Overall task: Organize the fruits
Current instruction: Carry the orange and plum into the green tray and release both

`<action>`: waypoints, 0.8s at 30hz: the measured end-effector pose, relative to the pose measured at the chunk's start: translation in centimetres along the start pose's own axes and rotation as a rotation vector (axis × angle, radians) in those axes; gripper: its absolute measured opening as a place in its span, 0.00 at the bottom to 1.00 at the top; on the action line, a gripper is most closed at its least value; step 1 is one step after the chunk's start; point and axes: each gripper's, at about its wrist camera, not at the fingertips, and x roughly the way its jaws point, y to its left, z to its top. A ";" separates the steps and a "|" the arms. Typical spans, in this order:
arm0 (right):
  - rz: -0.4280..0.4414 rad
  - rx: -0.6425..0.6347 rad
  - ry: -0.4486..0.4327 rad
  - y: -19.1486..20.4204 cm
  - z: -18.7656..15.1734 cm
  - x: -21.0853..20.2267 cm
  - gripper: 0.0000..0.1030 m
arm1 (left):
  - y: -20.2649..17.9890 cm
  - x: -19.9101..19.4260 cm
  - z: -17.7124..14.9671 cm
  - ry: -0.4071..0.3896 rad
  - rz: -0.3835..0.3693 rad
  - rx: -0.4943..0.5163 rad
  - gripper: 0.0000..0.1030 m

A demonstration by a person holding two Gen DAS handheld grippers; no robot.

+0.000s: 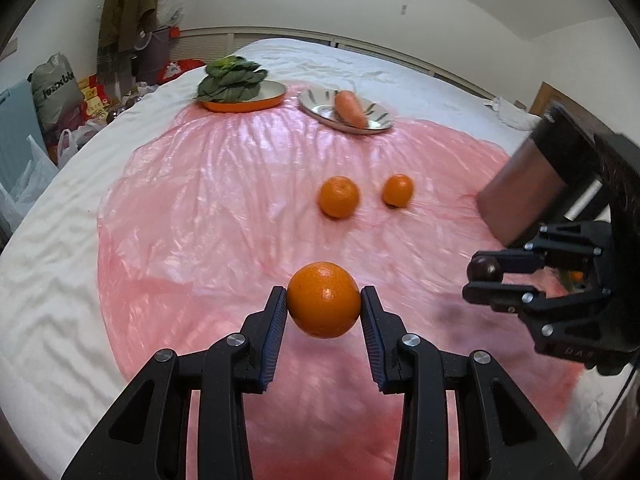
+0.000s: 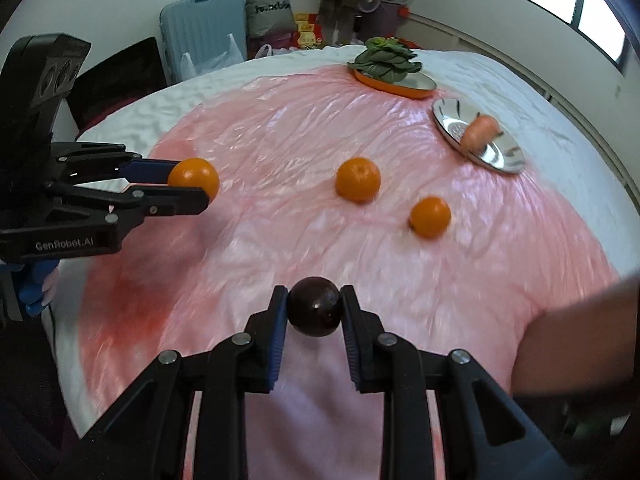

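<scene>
- The left gripper (image 1: 324,300) is clamping an orange (image 1: 324,299) above the pink sheet (image 1: 224,200); the right gripper (image 2: 314,306) is pinching a dark plum (image 2: 314,306)
- Two oranges (image 1: 338,196) are lying loose mid-sheet; sorting looks barely begun; the carrot (image 1: 351,109) is sitting on its silver plate (image 1: 376,120)

The right gripper (image 2: 314,312) clamps a dark plum (image 2: 315,311); the left gripper (image 2: 200,184) clamps an orange (image 2: 193,178) above the pink sheet (image 2: 280,128).

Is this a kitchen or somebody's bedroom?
Probably a bedroom. The fruit lies on a pink plastic sheet spread over a bed's white bedding, and a suitcase and hanging clothes stand by the wall.
</scene>
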 end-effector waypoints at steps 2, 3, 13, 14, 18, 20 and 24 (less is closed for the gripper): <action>-0.005 0.031 -0.013 0.0 -1.3 -1.1 0.25 | -1.4 -0.6 -0.4 0.003 -0.015 0.019 0.31; -0.011 0.059 -0.023 -0.2 -2.3 -1.9 0.25 | -2.0 -0.9 -0.6 0.007 -0.026 0.026 0.31; -0.128 0.290 -0.055 -5.1 -12.7 -8.3 0.25 | -11.9 -0.8 -2.2 0.073 -0.162 0.139 0.31; -0.148 0.318 -0.058 -6.0 -13.9 -9.1 0.25 | -13.4 -0.5 -2.4 0.082 -0.177 0.161 0.31; -0.222 0.439 -0.075 -9.8 -19.0 -12.2 0.25 | -19.0 0.3 -2.9 0.113 -0.239 0.230 0.31; -0.261 0.492 -0.082 -11.6 -21.4 -13.5 0.25 | -21.4 0.7 -3.0 0.124 -0.260 0.261 0.31; -0.322 0.578 -0.095 -15.0 -25.6 -15.4 0.25 | -26.3 1.7 -3.0 0.142 -0.300 0.322 0.31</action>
